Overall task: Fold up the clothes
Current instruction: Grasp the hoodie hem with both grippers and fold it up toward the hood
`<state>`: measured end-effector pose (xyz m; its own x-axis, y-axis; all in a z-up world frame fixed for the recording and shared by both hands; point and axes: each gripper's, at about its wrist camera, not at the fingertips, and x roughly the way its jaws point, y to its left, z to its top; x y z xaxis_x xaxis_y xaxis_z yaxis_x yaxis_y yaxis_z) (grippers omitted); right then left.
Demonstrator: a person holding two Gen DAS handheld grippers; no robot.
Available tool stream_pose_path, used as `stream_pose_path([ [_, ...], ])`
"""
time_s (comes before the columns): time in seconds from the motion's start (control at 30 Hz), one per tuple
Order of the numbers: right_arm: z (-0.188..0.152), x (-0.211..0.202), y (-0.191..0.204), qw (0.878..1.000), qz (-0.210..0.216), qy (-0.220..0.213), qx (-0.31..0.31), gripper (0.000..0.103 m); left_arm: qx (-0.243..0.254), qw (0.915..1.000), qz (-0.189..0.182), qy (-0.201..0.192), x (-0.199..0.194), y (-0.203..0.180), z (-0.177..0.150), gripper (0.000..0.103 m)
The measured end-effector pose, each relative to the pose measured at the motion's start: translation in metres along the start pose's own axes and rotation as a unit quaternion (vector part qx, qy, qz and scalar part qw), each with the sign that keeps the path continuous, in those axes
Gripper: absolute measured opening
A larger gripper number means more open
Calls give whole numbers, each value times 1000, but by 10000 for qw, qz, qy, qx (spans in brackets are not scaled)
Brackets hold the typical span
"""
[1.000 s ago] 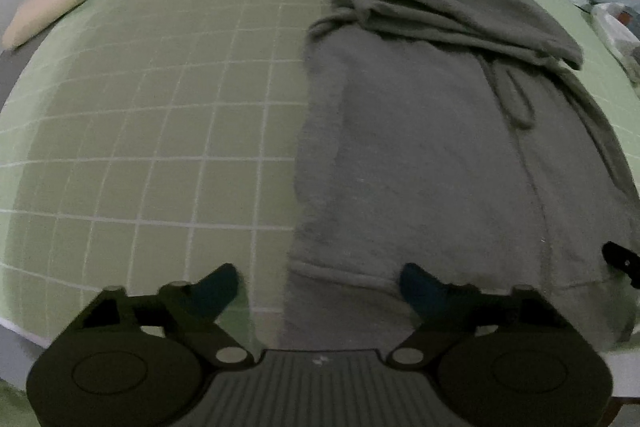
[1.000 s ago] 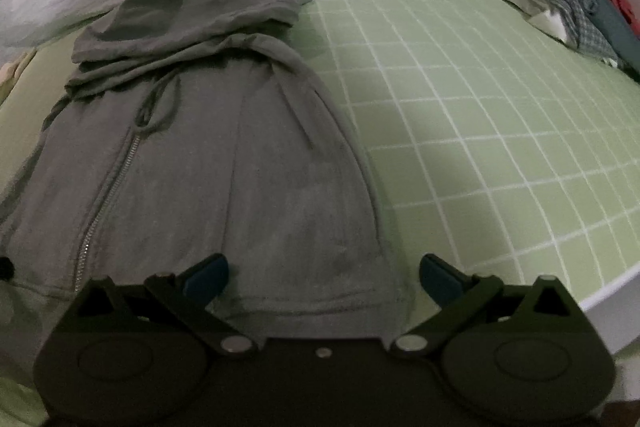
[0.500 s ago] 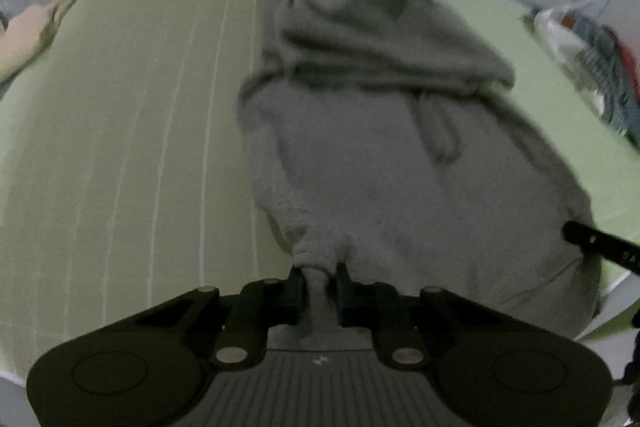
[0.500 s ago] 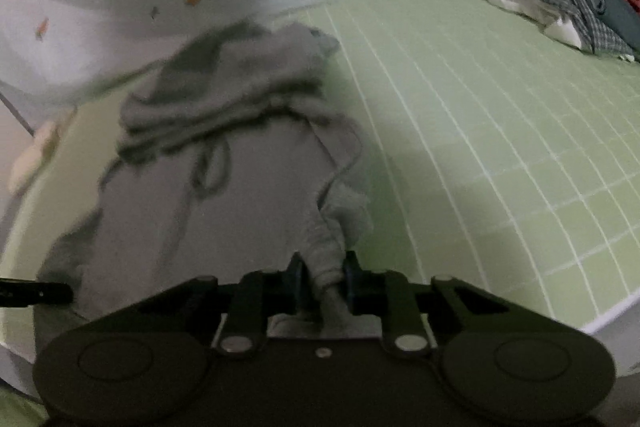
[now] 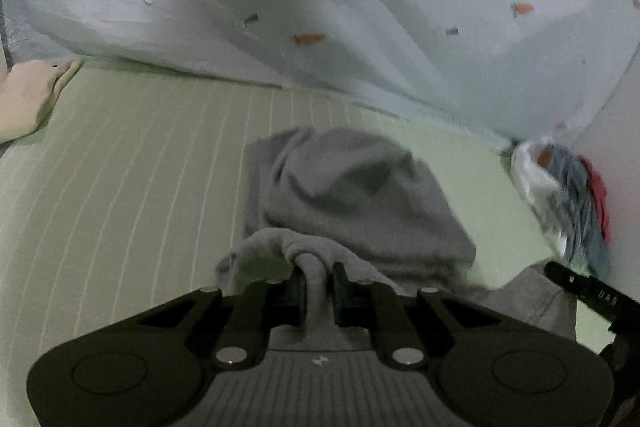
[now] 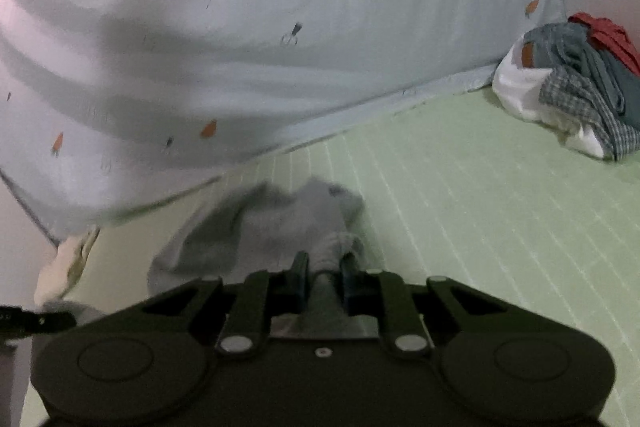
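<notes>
A grey zip hoodie (image 5: 352, 199) lies on the green checked bed sheet (image 5: 132, 167), its hood end towards the far blanket. My left gripper (image 5: 319, 281) is shut on a bunched piece of the hoodie's bottom hem and holds it lifted over the garment. My right gripper (image 6: 325, 273) is shut on the other corner of the hem, and the hoodie (image 6: 276, 223) shows just beyond it. The right gripper's edge shows at the right of the left wrist view (image 5: 588, 293).
A pale blue blanket with carrot print (image 5: 360, 7) rises along the far side of the bed. A pile of mixed clothes (image 6: 572, 91) sits at the far right corner. A cream garment (image 5: 28, 99) lies at the far left.
Both grippers closed on the hoodie's bottom hem, then lifted it and carried it forward towards the hood end. The views tilted up towards the blanket.
</notes>
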<state>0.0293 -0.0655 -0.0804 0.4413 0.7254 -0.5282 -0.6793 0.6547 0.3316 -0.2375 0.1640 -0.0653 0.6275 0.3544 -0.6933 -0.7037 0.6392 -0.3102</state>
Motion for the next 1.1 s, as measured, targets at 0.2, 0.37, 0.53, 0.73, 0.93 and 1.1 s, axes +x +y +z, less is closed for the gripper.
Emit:
stream_pose_path([
  [0.2, 20, 25, 1, 9999, 22, -167, 30, 16, -447, 9988, -108, -167, 13, 13, 26, 13],
  [0.37, 34, 57, -1, 9998, 13, -159, 73, 16, -947, 9951, -188, -202, 35, 32, 48, 13],
  [0.53, 47, 109, -3, 9999, -72, 41, 103, 17, -1490, 9886, -194, -91, 79, 57, 71, 14],
  [0.73, 48, 173, -8, 9957, -299, 854, 178, 26, -1859, 9813, 24, 490, 140, 77, 82, 22],
  [0.93, 44, 158, -15, 9940, -285, 967, 417, 49, -2065, 9770, -101, 520, 133, 84, 72, 42],
  [1.1, 38, 138, -18, 9923, -227, 1018, 669, 57, -2259, 9726, -219, 513, 111, 85, 60, 42],
])
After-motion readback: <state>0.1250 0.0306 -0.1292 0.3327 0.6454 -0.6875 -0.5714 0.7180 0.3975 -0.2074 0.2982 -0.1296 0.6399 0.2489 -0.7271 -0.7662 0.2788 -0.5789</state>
